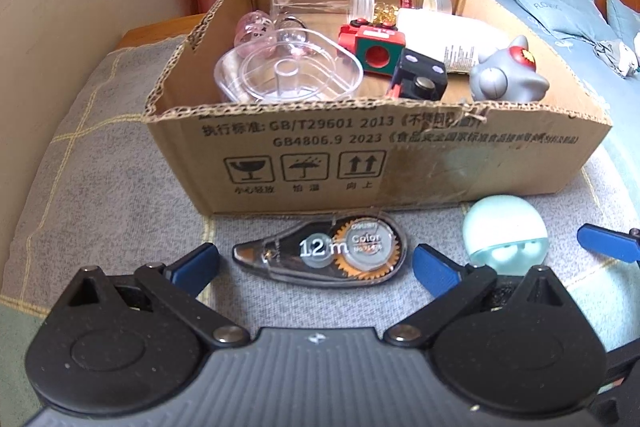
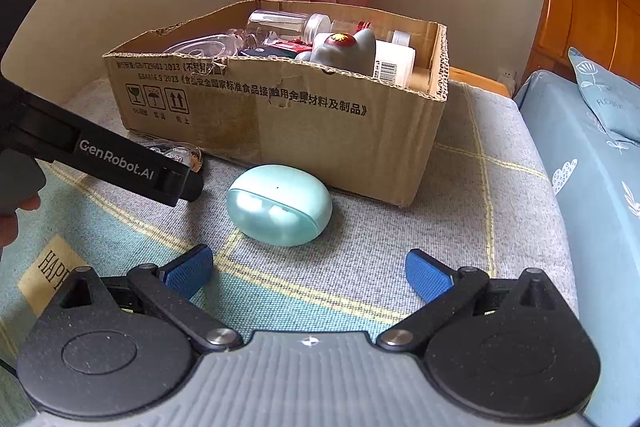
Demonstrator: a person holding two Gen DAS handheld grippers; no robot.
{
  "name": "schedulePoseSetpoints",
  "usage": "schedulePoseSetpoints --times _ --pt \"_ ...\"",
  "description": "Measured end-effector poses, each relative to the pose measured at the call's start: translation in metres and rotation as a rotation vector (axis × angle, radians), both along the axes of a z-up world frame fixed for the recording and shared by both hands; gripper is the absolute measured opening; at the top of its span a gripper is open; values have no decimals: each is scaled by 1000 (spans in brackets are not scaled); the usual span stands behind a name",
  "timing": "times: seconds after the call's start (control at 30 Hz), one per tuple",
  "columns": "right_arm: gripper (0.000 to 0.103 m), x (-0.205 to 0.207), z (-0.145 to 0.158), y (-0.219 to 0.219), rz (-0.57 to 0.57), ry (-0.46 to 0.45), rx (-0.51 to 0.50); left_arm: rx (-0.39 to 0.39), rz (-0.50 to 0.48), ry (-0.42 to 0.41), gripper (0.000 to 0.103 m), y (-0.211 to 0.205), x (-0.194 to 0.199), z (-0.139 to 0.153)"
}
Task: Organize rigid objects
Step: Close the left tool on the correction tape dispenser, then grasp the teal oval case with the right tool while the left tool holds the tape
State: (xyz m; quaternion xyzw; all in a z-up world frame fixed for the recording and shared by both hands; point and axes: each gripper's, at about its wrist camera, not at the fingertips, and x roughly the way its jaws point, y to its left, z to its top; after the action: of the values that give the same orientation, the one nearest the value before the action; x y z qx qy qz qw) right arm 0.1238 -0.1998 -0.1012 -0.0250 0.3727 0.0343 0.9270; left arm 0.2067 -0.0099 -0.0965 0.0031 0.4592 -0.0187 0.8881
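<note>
left claw [image 1: 315, 259] spread wide, empty, our fingers either side of the correction tape [image 1: 320, 254] on the blanket [image 1: 120, 195] | right claw [image 2: 308, 269] wide, empty, near the earbud case [image 2: 279, 204] | both just before the box [image 1: 400, 163]

The cardboard box [image 1: 400, 163] is plain brown with black printed characters and symbols, and it sits on a grey blanket [image 1: 100, 155] crossed by thin yellow lines, with teal patches nearer the cameras. Before it lie a smoky-clear correction tape [image 1: 320, 253] with an orange gear and white "12m", and a pale mint-green case [image 2: 279, 205]. Inside are a grey figure [image 1: 508, 71] with a red eye and a red-and-green block [image 1: 370, 47]; both tools carry blue pads [image 2: 190, 273] on black arms.
</note>
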Motion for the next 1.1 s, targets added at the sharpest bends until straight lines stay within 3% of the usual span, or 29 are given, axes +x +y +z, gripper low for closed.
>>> schedulePoseSetpoints --times 0.17,0.53,0.77,1.1 --pt "103 0 0 0 0 -2 1 -3 -22 -24 89 1 -1 3" --pt "103 -1 1 0 -12 6 -2 7 -149 -52 89 33 -39 4" --pt "103 5 3 9 -8 28 -4 -2 -129 -63 90 60 -65 2" --pt "103 14 4 20 -13 38 -4 -7 -129 -68 91 56 -65 2"
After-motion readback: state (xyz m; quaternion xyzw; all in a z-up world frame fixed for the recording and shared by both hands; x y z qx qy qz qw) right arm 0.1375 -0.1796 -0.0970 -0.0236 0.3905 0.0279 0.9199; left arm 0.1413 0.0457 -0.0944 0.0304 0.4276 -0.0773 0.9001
